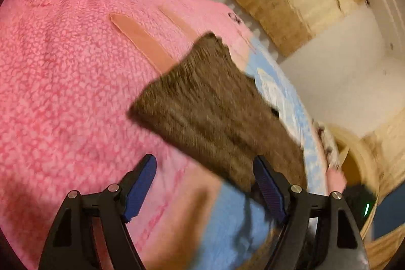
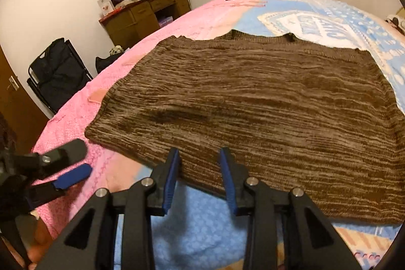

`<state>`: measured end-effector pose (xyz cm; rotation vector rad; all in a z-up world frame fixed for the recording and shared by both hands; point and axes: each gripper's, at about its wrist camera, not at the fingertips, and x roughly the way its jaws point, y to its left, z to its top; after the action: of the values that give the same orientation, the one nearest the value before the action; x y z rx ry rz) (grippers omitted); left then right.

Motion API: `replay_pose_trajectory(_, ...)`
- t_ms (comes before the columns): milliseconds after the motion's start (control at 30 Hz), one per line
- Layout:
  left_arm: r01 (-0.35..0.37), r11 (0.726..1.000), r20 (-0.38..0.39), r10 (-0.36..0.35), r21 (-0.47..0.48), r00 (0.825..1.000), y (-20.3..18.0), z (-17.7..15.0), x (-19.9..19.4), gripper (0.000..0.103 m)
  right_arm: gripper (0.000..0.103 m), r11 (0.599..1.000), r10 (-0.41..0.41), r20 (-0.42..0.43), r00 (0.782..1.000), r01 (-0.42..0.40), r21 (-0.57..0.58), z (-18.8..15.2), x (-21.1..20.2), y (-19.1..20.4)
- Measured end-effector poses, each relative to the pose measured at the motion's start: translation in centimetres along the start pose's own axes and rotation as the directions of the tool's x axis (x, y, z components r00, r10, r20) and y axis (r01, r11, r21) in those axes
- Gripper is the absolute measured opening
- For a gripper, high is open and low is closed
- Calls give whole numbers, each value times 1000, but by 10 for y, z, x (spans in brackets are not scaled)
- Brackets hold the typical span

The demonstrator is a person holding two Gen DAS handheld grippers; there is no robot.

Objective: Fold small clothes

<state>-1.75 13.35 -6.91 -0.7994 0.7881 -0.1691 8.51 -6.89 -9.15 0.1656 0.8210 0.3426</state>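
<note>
Covering the whole middle of the right wrist frame, the pink and blue blanket (image 2: pixel 81 103) carries the flat brown sweater (image 2: pixel 253 103), and below it the right gripper (image 2: pixel 200 179) and left gripper (image 1: pixel 205 184) stand open, holding nothing.

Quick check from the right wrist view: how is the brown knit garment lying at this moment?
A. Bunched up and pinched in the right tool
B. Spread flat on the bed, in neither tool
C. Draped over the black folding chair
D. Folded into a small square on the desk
B: the brown knit garment lies spread flat on the bed cover, and both the right tool and the left tool are open and empty.
</note>
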Motion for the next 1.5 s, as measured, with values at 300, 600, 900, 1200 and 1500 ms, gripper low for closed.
replay_pose_trajectory(300,-93,995,208,95,-18,974,6,21,8,57,37,1000,12,14,1000,-12,19,-6,-7,-6)
replay_pose_trajectory(600,-45,998,151,37,50,988,20,16,14,6,50,997,51,36,998,-53,50,33,-19,-11)
replay_pose_trajectory(900,-36,999,149,30,35,988,23,20,19,6,75,991,130,-35,991,-129,30,146,69,32)
replay_pose_trajectory(1200,-14,999,121,8,51,993,21,28,22,6,80,981,-120,-146,982,95,-167,154,177,88)
replay_pose_trajectory(1500,-14,988,97,0,153,995,-11,41,26,5,27,978,-151,-133,980,128,-165,153,165,66)
